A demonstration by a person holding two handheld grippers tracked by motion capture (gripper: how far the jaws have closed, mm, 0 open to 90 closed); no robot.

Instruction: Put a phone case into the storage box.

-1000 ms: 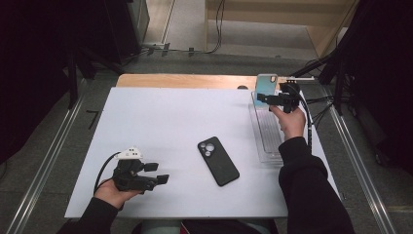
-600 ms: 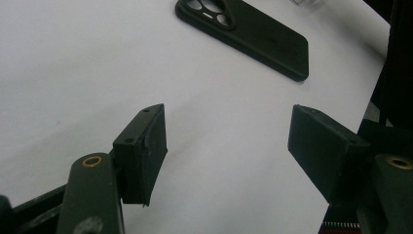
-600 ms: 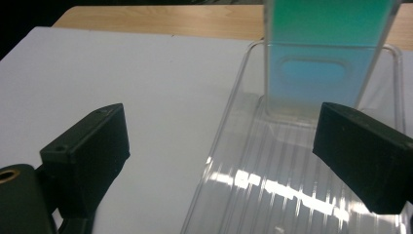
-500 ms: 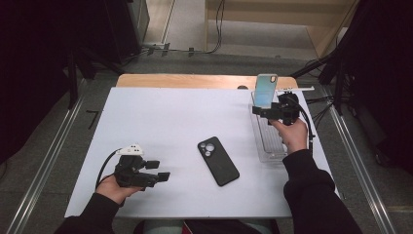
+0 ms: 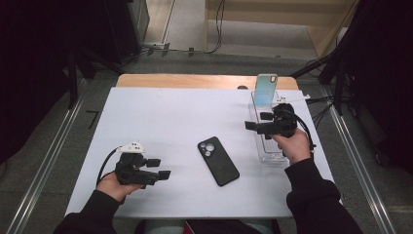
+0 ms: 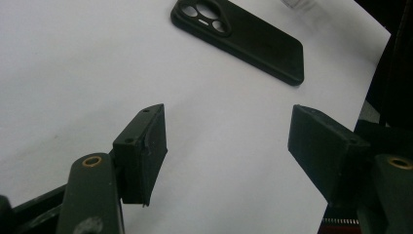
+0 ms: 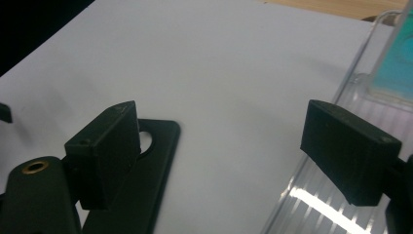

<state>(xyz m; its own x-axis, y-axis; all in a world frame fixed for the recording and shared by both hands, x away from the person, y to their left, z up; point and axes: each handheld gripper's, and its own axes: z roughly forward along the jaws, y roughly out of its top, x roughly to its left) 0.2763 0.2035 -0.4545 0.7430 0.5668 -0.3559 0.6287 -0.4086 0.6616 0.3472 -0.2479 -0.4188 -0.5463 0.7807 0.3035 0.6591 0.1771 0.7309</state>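
Note:
A black phone (image 5: pixel 218 161) lies camera side up in the middle of the white table (image 5: pixel 160 112). A teal phone (image 5: pixel 266 88) stands upright at the far end of a clear ribbed rack (image 5: pixel 265 148) on the right. My right gripper (image 5: pixel 256 121) hovers open over the rack's left edge, nearer than the teal phone, with nothing between its fingers. In the right gripper view its jaws (image 7: pixel 221 109) frame bare table, with the black phone (image 7: pixel 141 180) low left and the rack (image 7: pixel 341 102) and teal phone (image 7: pixel 399 63) right. My left gripper (image 5: pixel 160 167) rests open left of the black phone (image 6: pixel 238 36).
A wooden strip (image 5: pixel 195 80) runs along the table's far edge. Cables (image 5: pixel 316 100) trail off the far right corner. Metal rails (image 5: pixel 44 165) flank the table on both sides, and dark stands rise beyond them.
My right gripper has drawn back from the teal phone toward the near side, leaving that phone standing in the rack. The left gripper has barely moved.

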